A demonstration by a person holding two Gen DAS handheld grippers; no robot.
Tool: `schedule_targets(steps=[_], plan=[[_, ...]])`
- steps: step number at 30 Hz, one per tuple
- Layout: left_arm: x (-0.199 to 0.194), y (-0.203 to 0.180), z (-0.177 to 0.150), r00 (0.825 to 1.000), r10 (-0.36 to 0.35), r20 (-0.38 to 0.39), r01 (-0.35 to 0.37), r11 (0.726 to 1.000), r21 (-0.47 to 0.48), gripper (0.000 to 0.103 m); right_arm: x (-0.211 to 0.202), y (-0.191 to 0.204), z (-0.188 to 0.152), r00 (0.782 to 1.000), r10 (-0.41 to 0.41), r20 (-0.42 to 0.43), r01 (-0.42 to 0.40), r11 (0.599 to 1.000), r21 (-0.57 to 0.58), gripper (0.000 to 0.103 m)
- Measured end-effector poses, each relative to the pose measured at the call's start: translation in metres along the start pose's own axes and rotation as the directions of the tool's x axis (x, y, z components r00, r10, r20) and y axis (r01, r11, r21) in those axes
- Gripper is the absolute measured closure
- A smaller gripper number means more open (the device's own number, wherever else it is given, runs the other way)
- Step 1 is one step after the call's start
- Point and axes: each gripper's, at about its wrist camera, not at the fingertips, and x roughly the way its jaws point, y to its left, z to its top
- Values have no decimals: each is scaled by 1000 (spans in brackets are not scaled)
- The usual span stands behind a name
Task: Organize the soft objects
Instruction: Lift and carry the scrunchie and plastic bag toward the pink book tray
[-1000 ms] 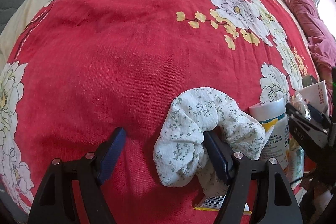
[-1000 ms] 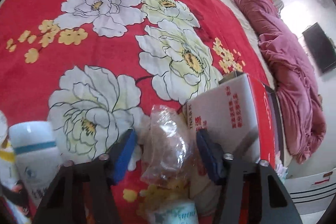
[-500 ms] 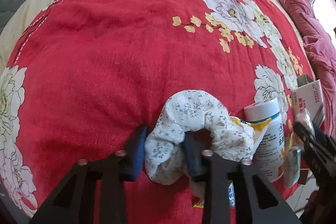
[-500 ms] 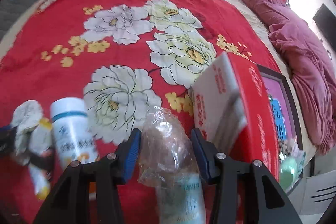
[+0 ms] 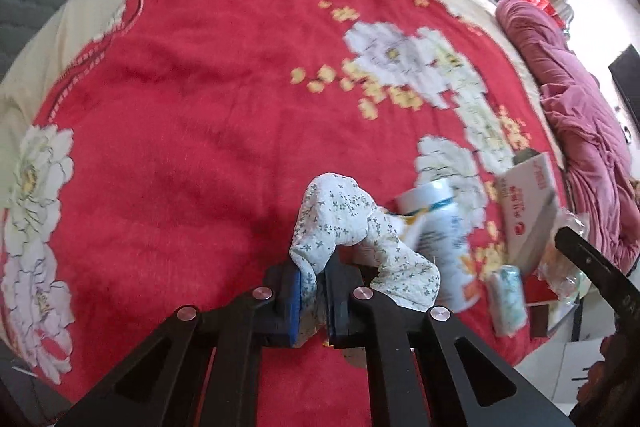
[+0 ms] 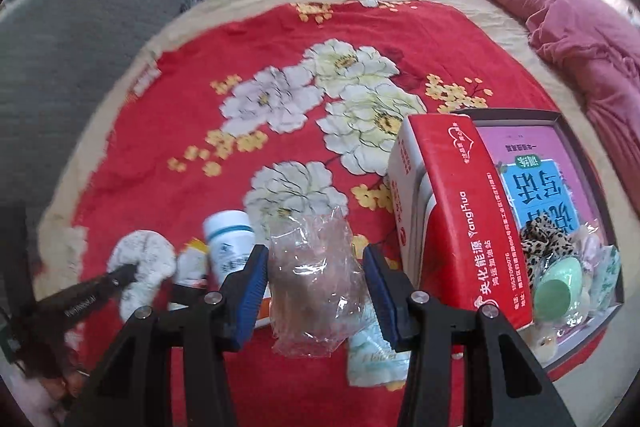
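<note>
Left gripper (image 5: 313, 289): jaws have just been closing and are now pressed together on one end of the white floral scrunchie (image 5: 344, 227); fabric is seen squeezed between the blue pads. The scrunchie is located at lower centre of the left wrist frame, arching up and right from the jaws over the red floral blanket (image 5: 180, 107). Whether its free end is clear of the blanket cannot be told. A white bottle (image 5: 444, 235) is seen just right of it, blurred.

Right gripper (image 6: 316, 283): pinched on a crumpled clear plastic bag (image 6: 316, 279), which is held at lower centre of the right wrist frame; both blue pads are pressed against its sides. Brownish contents are visible, not identifiable.

In the right wrist frame the red-and-white carton (image 6: 460, 211) is seen at right centre, tilted, just right of the bag. Beyond it, at the right edge, a shallow open box (image 6: 560, 119) is seen holding a leopard-print scrunchie (image 6: 540, 239) and a mint-green egg-shaped item (image 6: 558, 287). A small pale packet (image 6: 372, 359) lies below the bag, partly hidden. A maroon quilt (image 6: 560, 11) is bunched at upper right.
</note>
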Motion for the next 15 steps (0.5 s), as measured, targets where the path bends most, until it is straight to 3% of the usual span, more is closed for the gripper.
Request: schedule_targets(steps=[7, 15], plan=[[-48, -34, 4, 996, -40, 77, 35, 997, 71, 94, -30, -15, -4, 997, 72, 35, -73, 996, 46, 54], [-90, -84, 1, 986, -92, 138, 68, 983, 169, 94, -70, -37, -3, 992, 89, 94, -96, 992, 80, 54]])
